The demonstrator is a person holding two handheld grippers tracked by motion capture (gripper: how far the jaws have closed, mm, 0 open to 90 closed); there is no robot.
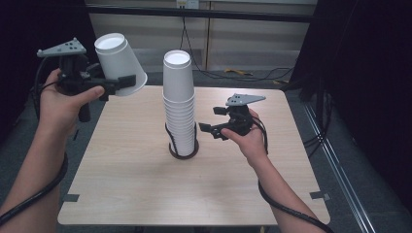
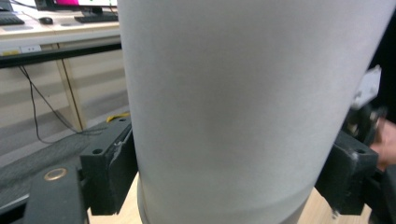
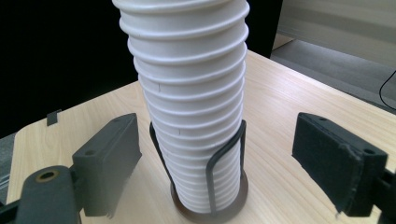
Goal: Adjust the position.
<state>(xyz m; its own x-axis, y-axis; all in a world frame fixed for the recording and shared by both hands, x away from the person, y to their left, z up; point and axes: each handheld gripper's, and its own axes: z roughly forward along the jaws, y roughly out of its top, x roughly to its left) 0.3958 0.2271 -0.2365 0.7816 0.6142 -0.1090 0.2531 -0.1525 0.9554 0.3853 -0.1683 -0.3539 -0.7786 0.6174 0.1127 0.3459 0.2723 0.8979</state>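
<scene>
Currently your left gripper (image 1: 127,80) clamps one inverted paper cup (image 1: 119,63), held tilted up and left of the cup stack (image 1: 179,104). That stack sits upside down in a black wire holder (image 1: 183,145) mid-table (image 1: 145,194). Your right gripper (image 1: 206,125), jaws spread wide and holding nothing, waits just right of the stack. Step looks like stacking: next, level the cup over the stack top, lower, release.

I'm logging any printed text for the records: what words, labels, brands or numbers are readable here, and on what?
None can be read.
The held paper cup and the cup stack: plain white, no print.
The screen in the left gripper view's top corner: coloured shapes, too blurred to read.
The yellowish tag on the desk edge: too small to read.
</scene>
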